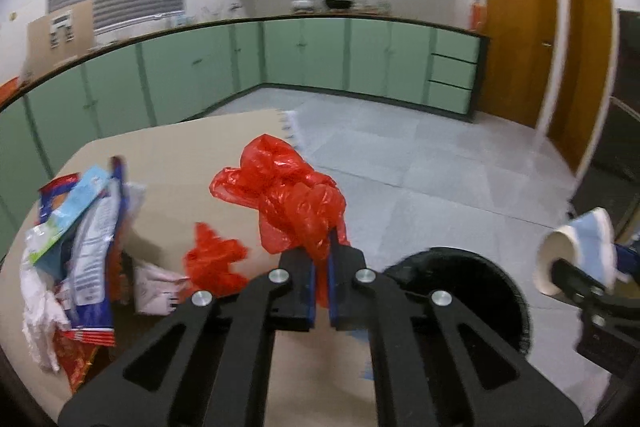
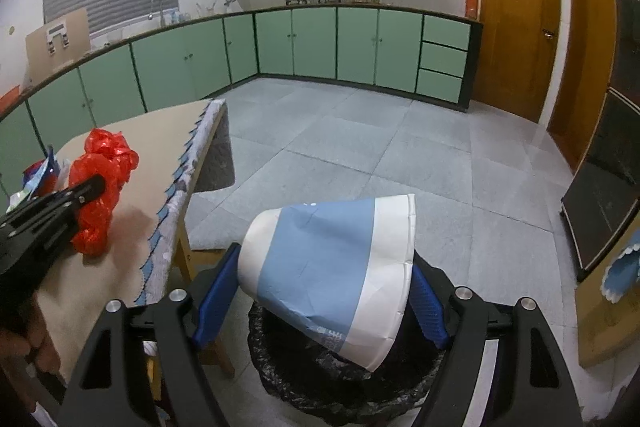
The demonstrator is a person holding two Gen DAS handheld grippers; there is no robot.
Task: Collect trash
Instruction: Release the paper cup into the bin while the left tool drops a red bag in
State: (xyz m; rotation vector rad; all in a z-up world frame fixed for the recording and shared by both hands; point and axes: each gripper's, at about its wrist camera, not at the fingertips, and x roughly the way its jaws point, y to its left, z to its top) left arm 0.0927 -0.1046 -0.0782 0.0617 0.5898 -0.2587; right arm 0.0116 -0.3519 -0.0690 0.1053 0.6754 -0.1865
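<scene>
1. The black-lined bin [image 2: 344, 379] stands on the floor just beside the worktop [image 2: 160, 147]; what lies inside it I cannot make out, as the liner is dark.
2. My right tool [image 2: 320, 287] hangs over the bin's mouth, its blue pads pressing on both sides of a crumpled blue-and-white paper cup [image 2: 332, 275], which lies tilted on its side.
3. My left tool [image 1: 322, 279] has its pads pinched shut on a crumpled red plastic bag [image 1: 288, 195], which bunches up above the fingertips over the worktop.
4. A second scrap of red plastic [image 1: 214, 263] lies on the worktop just left of that tool, near a white crumpled wrapper [image 1: 154, 285].
5. Further left sits a heap of snack packets and wrappers [image 1: 84, 251], leaning together at the worktop's edge.
6. The left view shows the heap and the red scrap clearly; the right view shows only a corner of the heap, behind my left tool.
7. The right view alone shows the worktop's scalloped cloth edge [image 2: 180, 203] and wooden leg [image 2: 188, 259] next to the bin.
</scene>
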